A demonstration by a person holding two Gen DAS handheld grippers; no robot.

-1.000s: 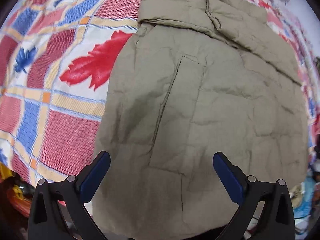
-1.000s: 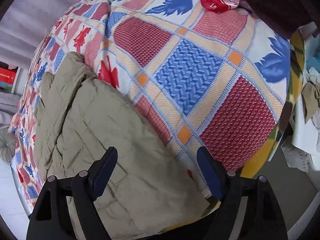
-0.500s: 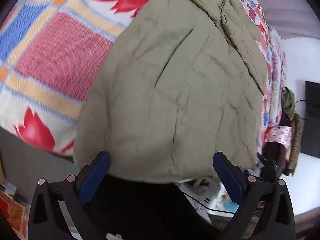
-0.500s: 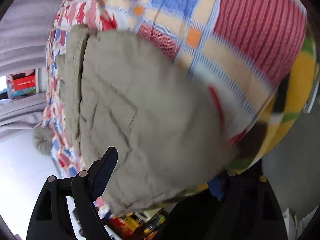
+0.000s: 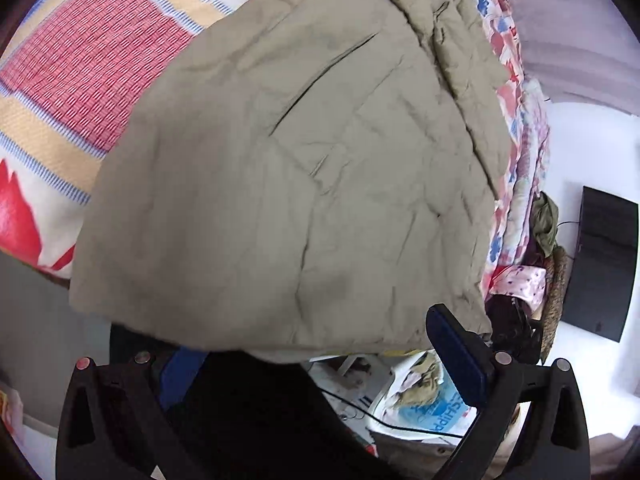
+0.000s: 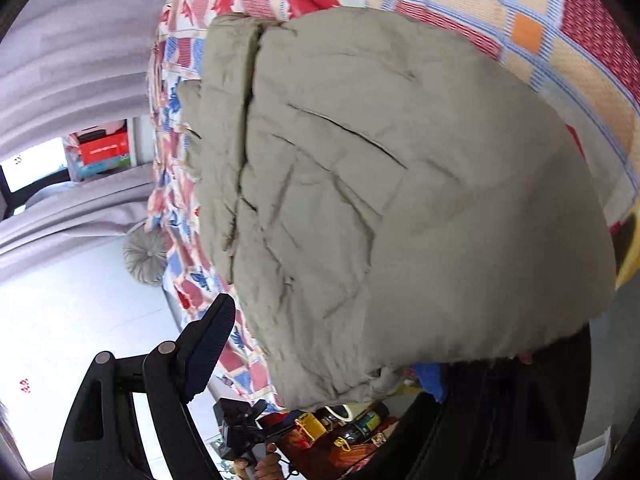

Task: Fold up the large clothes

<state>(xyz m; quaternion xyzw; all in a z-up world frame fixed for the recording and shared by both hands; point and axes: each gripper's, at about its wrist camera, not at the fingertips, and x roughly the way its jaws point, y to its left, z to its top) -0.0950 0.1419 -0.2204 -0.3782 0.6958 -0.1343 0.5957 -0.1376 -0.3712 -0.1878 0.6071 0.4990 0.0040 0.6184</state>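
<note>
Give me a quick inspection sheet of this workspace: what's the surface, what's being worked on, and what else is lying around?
Surface: bed under a patchwork bedspread with red and blue leaf prints.
Job's things: khaki quilted jacket, partly folded, its near edge hanging over the side of the bed.
Clutter: bottles and packets on the floor; blue-printed bag; clothes heap by the bed.
Grippers: left hand-held gripper and right hand-held gripper both open, their fingers on either side of the jacket's hanging edge, not gripping it.
Cables: thin black cable on the floor.
Surroundings: grey curtain, dark panel on a white wall.
</note>
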